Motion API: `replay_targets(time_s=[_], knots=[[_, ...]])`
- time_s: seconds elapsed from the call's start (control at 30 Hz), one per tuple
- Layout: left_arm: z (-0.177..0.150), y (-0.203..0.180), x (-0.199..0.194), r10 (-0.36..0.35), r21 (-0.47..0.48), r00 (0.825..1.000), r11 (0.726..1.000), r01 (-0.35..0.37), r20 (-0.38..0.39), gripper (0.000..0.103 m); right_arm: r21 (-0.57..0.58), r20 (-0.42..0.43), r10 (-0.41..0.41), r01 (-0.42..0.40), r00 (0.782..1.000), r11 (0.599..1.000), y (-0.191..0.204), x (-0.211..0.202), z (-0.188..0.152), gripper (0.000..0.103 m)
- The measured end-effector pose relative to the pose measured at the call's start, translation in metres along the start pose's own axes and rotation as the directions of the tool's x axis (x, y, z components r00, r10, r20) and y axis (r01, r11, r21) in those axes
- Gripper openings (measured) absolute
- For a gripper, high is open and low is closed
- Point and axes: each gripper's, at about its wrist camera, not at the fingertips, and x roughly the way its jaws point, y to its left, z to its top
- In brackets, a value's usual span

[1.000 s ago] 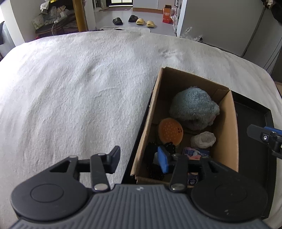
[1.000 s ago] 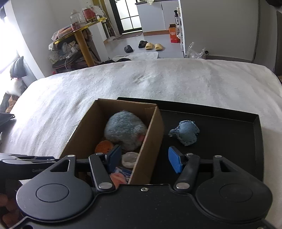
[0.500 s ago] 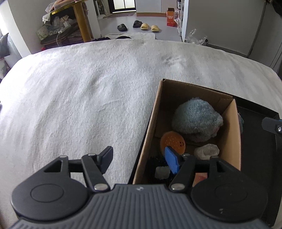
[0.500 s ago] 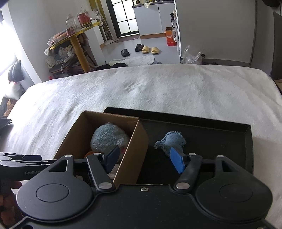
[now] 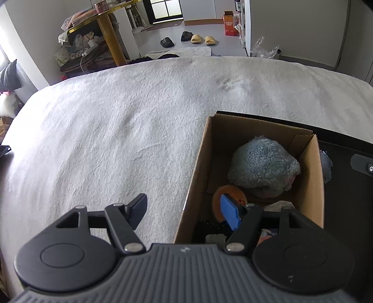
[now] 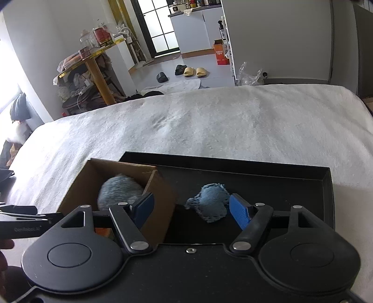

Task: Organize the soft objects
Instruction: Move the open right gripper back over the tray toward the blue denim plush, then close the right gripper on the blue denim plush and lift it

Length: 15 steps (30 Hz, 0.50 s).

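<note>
In the left wrist view, the left gripper is spread and empty and has pulled back from the brown cardboard box, where the fluffy grey-blue plush ball lies.

In the right wrist view, the right gripper, spread, has risen above the small blue knitted cloth in the black tray; I think this is the next pick. Only "GenRobot" is partly readable.

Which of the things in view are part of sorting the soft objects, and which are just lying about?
Job:
cardboard box
fluffy blue-grey plush
small blue plush
orange round piece
black tray
left hand-held gripper and right hand-held gripper, both open

Lying about:
slippers
orange carton
cluttered yellow table
</note>
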Motion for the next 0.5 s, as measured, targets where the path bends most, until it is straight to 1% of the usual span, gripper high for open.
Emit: replay_targets(time_s=[0.2, 0.27, 0.33, 0.43, 0.5], knots=[[0.006, -0.010, 0.002, 0.027, 0.002, 1.000, 1.000, -0.027, 0.003, 0.069, 0.029, 0.022, 0.023, -0.023, 1.000, 0.999, -0.020, 0.011, -0.004, 0.077], [0.007, -0.013, 0.001, 0.040, -0.004, 0.999, 0.999, -0.040, 0.013, 0.071, 0.039, 0.026, 0.032, -0.033, 0.999, 0.999, -0.026, 0.016, -0.006, 0.077], [0.010, -0.017, 0.001, 0.057, 0.004, 0.998, 0.998, -0.057, 0.019, 0.079, 0.052, 0.017, 0.041, -0.042, 0.999, 0.998, -0.032, 0.022, -0.006, 0.077], [0.012, -0.023, 0.002, 0.082, 0.011, 0.996, 0.997, -0.082, 0.026, 0.084, 0.069, 0.017, 0.058, -0.059, 0.998, 0.996, -0.039, 0.029, -0.004, 0.077], [0.014, -0.028, 0.005, 0.097, 0.024, 0.995, 0.995, -0.098, 0.023, 0.084, 0.081, 0.016, 0.065, -0.066, 0.998, 0.994, -0.042, 0.036, -0.001, 0.077]])
